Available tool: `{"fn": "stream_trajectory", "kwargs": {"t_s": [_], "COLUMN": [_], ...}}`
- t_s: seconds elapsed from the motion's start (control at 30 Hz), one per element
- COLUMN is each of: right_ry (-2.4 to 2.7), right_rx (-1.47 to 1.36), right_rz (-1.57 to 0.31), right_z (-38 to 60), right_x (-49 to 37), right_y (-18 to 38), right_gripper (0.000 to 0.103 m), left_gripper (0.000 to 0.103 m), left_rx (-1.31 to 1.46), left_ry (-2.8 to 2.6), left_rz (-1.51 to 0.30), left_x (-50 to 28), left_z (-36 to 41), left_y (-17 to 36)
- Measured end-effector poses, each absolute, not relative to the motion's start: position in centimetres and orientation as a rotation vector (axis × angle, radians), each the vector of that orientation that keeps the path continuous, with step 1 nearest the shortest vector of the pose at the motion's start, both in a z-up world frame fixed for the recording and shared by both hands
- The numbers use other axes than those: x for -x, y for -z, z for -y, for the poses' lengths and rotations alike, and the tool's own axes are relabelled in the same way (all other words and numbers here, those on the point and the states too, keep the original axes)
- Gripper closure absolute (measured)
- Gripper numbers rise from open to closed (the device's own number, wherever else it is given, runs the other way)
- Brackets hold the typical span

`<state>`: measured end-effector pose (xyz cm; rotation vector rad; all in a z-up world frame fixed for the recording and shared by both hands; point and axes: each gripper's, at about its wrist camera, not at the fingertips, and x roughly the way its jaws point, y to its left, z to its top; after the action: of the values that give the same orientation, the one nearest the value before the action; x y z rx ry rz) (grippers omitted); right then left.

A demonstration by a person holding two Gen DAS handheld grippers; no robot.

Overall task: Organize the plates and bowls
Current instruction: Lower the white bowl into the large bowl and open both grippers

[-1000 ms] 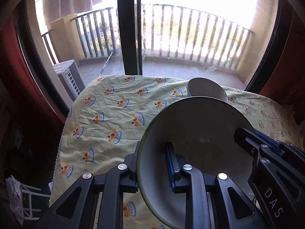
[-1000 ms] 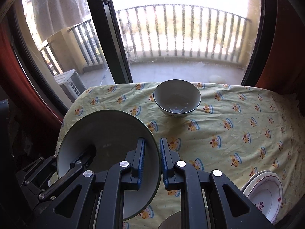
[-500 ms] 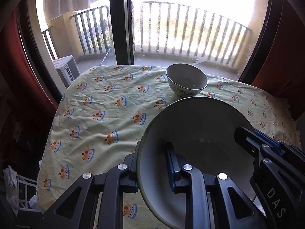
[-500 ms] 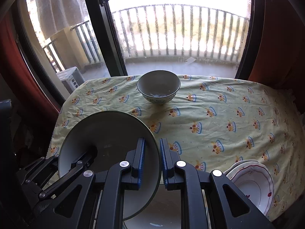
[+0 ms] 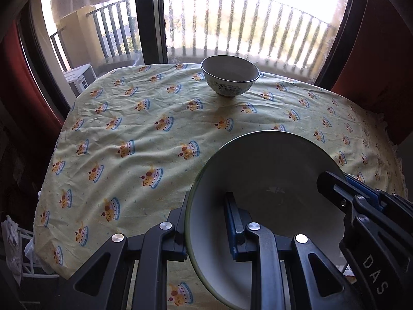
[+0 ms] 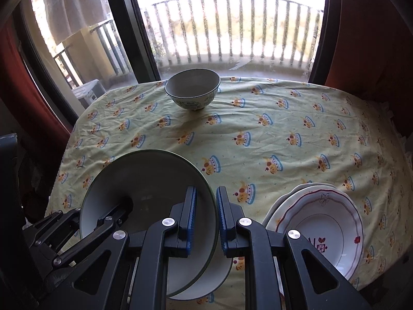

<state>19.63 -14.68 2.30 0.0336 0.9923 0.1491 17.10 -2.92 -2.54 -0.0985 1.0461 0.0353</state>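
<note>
We grip the green-rimmed plate (image 5: 268, 180) from both sides: our left gripper (image 5: 206, 222) pinches its left rim, our right gripper (image 6: 205, 219) its right rim, jaws nearly closed on it. Since a second ago, the bowl (image 6: 192, 91) has slid farther ahead of the claws, more tablecloth (image 6: 271, 129) shows, and stacked flowered plates (image 6: 320, 227) have come fully into view right of the right claw, with another plate (image 6: 206, 284) now under ours
</note>
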Motion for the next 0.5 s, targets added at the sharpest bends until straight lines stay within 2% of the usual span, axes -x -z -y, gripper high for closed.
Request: {"fn": "stream_trajectory", "kwargs": {"t_s": [0.5], "right_ry": [-0.161], "right_rx": [-0.044], "right_rz": [-1.082], "right_z": [16.3], "right_x": [-18.4], "right_y": [1.0], "right_gripper": [0.084], "left_gripper": [0.082], "left_rx": [0.091], "left_ry": [-0.064], "left_rz": [-1.109], "left_x": [-15.9], "left_z": [4.0], "left_y": [4.9]}}
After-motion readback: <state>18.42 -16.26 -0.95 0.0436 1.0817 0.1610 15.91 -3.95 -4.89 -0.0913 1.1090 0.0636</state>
